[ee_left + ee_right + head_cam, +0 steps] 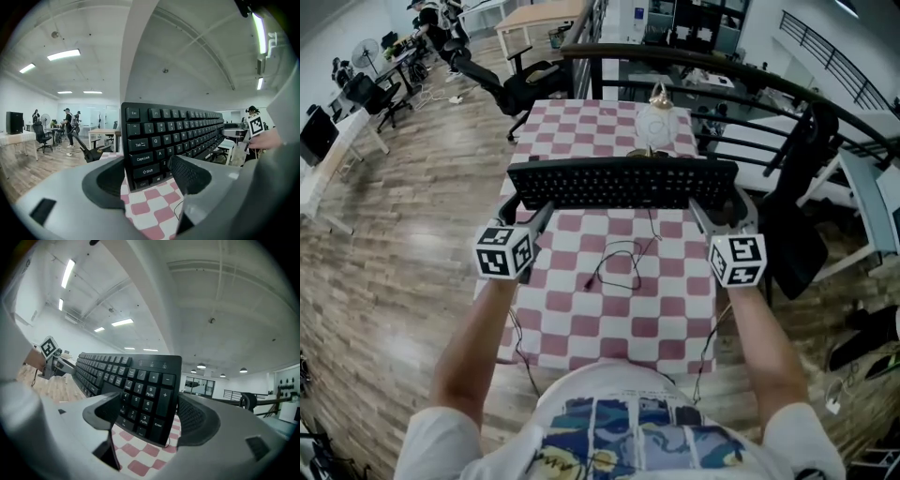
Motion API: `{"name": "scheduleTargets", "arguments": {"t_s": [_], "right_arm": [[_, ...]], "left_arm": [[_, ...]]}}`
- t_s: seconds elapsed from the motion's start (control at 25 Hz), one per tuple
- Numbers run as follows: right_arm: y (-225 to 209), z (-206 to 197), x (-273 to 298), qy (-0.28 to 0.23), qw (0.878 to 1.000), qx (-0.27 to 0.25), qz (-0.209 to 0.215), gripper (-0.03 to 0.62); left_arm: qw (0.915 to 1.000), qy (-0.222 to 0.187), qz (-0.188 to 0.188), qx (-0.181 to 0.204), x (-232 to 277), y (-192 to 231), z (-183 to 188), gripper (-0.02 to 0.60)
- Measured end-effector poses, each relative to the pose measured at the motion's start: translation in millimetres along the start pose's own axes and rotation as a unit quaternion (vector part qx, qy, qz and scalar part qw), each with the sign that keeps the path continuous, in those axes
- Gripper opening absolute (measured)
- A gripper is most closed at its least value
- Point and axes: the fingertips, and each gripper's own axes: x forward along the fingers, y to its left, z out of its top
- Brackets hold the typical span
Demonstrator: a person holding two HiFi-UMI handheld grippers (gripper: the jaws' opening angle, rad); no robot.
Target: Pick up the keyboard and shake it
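Note:
A black keyboard (622, 182) is held off the red-and-white checked table (581, 323), level and crosswise in the head view. My left gripper (525, 208) is shut on its left end, my right gripper (720, 208) on its right end. In the left gripper view the keyboard (178, 133) stands tilted between the jaws of the left gripper (149, 174), gripped near the Ctrl and Shift keys. In the right gripper view the keyboard's (140, 380) number pad sits between the jaws of the right gripper (149, 417). The keyboard's cable (619, 264) hangs down and loops on the cloth.
A white rounded vessel (657, 124) stands on the table behind the keyboard. A black office chair (797, 220) is close on the right, another (530, 86) beyond the table's far left corner. A dark railing (694, 61) runs behind. Wooden floor (403, 234) lies to the left.

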Motion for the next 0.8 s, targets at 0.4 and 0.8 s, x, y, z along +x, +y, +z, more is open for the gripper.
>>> {"name": "scheduleTargets", "arguments": {"t_s": [0.4,0.8], "right_arm": [[-8.4,73.4,-13.6,-0.102,0.992,-0.072,-0.031,0.376],[-15.0,112.4,-30.3,-0.149,0.981,-0.103,-0.063,0.376]], "left_arm": [[0.9977,-0.067,0.003,0.012,-8.7,3.1,57.9,0.307],[0.9916,-0.122,0.005,0.042,-19.6,-1.2,104.6,0.307]]}}
